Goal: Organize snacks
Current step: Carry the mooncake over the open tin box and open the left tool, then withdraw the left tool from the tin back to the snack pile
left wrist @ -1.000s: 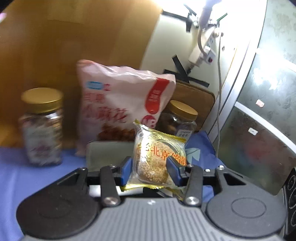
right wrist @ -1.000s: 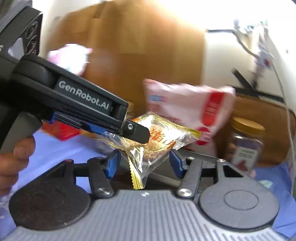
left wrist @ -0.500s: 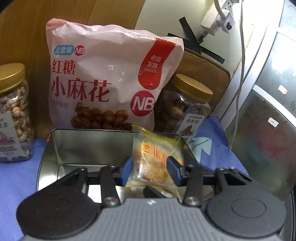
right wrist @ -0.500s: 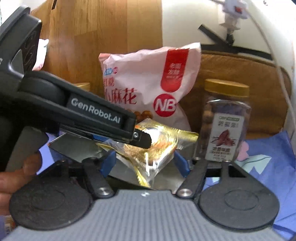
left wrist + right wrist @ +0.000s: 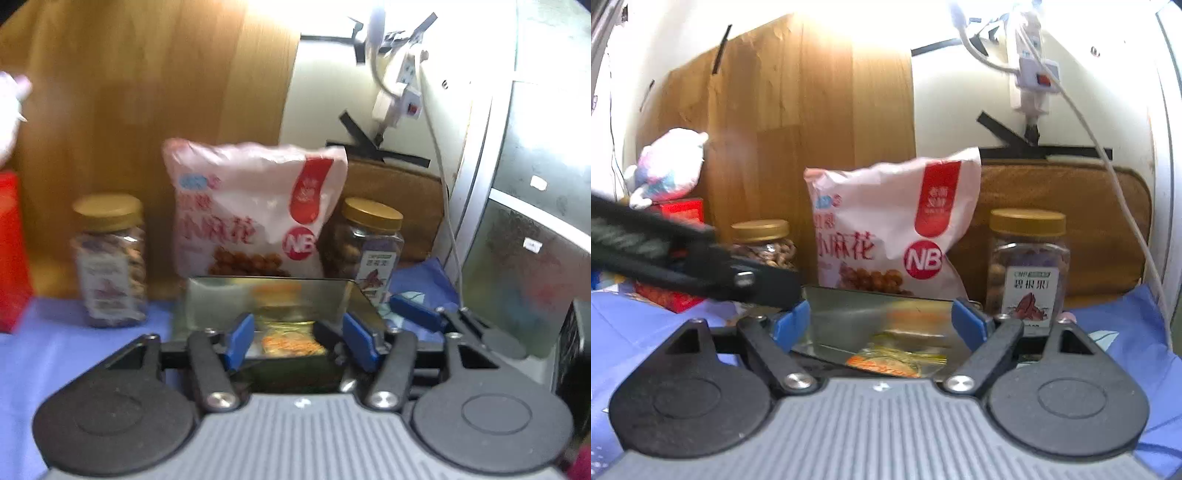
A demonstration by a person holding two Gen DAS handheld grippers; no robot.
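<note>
A sesame snack packet in clear, gold-edged wrap lies flat inside the open metal tin. My left gripper hovers over the tin's near edge. Its jaws are opening and the blue pads stand clear of the packet. My right gripper faces the tin from the other side, its jaws also opening wide, nothing touching its pads. One left finger crosses the right wrist view from the left. A right finger shows at the tin's right.
Behind the tin stands a pink snack bag between two gold-lidded nut jars. A red box with a plush toy sits at the left. A white cable hangs on the right. Blue cloth covers the table.
The left gripper let go of the packet, which now lies in the tin, and drew back from the shelf items. The right jaws spread wider.
</note>
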